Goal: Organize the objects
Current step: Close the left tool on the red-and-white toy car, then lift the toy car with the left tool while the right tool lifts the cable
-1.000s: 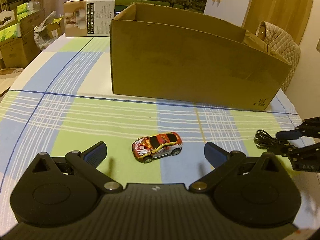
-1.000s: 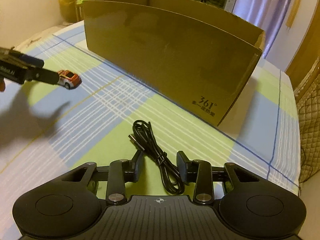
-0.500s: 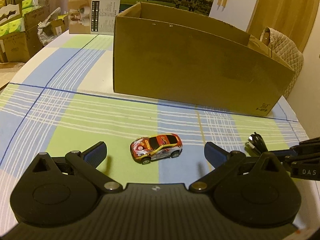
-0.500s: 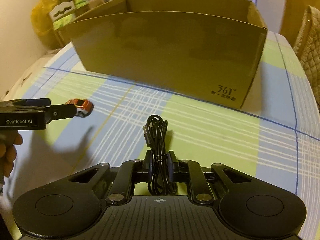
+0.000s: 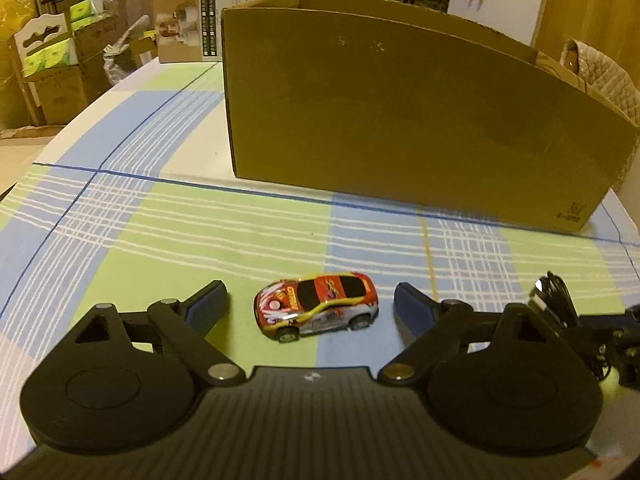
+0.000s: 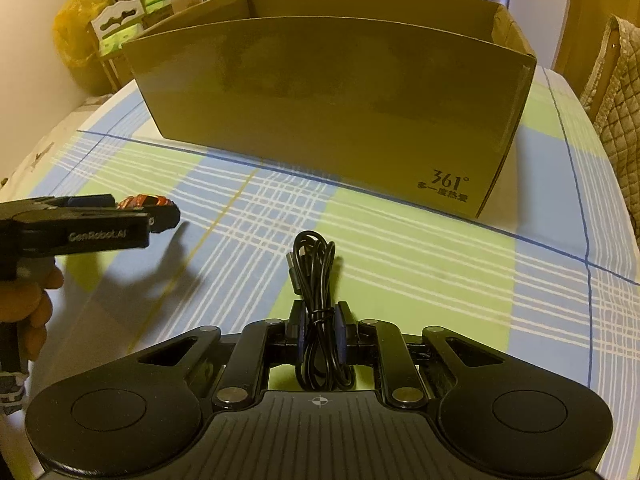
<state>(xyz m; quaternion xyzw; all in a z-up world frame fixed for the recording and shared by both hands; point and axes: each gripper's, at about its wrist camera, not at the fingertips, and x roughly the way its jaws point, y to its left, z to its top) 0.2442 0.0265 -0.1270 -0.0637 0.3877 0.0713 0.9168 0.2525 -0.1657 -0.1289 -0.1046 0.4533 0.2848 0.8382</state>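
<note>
— Checked cloth in blue and green covers the worktop, and a big open box stands at its far side. Where's the car?

— On the cloth, well in front of the box, nose pointing left. It sits between the fingers of the left gripper, which are spread wide; neither touches it.

— How is that gripper held?

— Low and nearly level, pointing toward the box. From the right wrist view a hand grips its handle from below, and the car peeks out past its fingers.

— And the right gripper?

— Also low, aimed straight at the box front. Its fingers are drawn narrow and clamp the cable, a black bundle; its loops stick out ahead toward the box. I cannot tell whether the bundle is off the cloth.
</note>
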